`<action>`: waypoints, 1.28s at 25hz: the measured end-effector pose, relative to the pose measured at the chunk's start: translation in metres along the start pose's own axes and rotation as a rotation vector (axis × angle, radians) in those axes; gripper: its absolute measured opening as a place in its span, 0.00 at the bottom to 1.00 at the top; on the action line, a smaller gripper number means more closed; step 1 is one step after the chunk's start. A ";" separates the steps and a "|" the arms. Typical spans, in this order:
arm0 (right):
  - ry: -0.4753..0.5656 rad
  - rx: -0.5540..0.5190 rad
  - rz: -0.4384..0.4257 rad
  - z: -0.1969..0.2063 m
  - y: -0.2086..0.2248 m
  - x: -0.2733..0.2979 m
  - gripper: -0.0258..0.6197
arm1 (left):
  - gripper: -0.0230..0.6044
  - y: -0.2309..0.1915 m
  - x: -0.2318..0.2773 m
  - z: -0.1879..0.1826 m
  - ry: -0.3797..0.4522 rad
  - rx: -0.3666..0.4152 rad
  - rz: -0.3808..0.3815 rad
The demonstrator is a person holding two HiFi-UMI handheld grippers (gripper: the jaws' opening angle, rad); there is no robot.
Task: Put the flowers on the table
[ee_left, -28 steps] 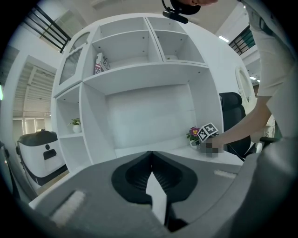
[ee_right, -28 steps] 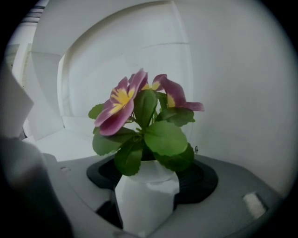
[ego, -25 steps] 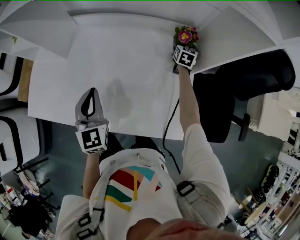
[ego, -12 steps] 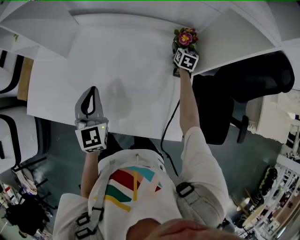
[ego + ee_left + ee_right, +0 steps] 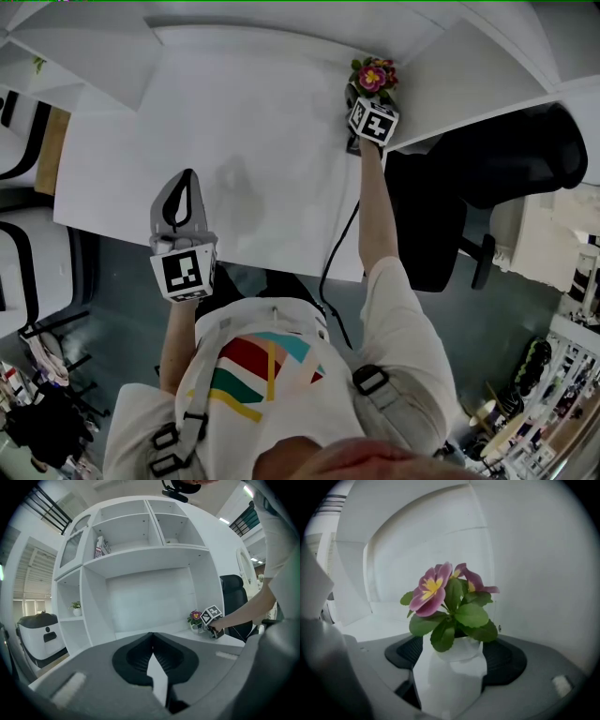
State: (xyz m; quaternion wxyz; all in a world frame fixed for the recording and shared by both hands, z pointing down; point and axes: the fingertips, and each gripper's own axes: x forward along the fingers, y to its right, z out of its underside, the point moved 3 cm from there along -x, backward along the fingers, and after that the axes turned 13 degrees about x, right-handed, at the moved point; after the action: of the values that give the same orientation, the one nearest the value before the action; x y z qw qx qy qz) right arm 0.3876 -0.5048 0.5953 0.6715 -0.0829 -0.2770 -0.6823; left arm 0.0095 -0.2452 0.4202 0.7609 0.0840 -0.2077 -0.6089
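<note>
Grey-bodied, the left gripper [image 5: 186, 178] hangs over the near edge of the white table [image 5: 272, 122], at about 7 o'clock on the tabletop. Its jaws are pressed together with nothing between them. At about 1 o'clock, by the far right corner, the flowers [image 5: 373, 75] stand upright on the table in a white faceted pot [image 5: 450, 677], pink-purple blooms with yellow centres above green leaves. The right gripper [image 5: 366, 109] reaches in from the pot's 6 o'clock. Its jaws are opening, with the pot between them and the black pads [image 5: 506, 656] standing clear of its sides
</note>
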 end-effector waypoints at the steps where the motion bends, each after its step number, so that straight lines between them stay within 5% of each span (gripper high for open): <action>1: 0.002 0.003 -0.003 0.000 -0.002 -0.002 0.63 | 0.04 0.000 -0.001 -0.001 0.004 -0.002 -0.003; 11: 0.024 0.039 0.004 0.002 -0.025 -0.057 0.66 | 0.04 -0.009 -0.004 -0.020 0.088 -0.064 -0.025; 17: 0.122 -0.056 -0.054 -0.017 -0.073 -0.126 0.65 | 0.04 -0.016 -0.006 -0.039 0.172 -0.088 -0.031; 23: 0.298 -0.152 -0.178 -0.034 -0.141 -0.220 0.53 | 0.04 -0.025 -0.015 -0.050 0.223 -0.113 -0.041; 32: 0.501 -0.244 -0.376 -0.039 -0.240 -0.324 0.15 | 0.04 -0.044 -0.035 -0.070 0.294 -0.112 -0.089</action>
State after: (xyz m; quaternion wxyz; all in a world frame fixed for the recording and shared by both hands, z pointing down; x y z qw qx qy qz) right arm 0.1941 -0.2545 0.3418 0.5663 0.0601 -0.0298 -0.8215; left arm -0.0060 -0.2306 0.3328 0.7589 0.1388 -0.0561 -0.6337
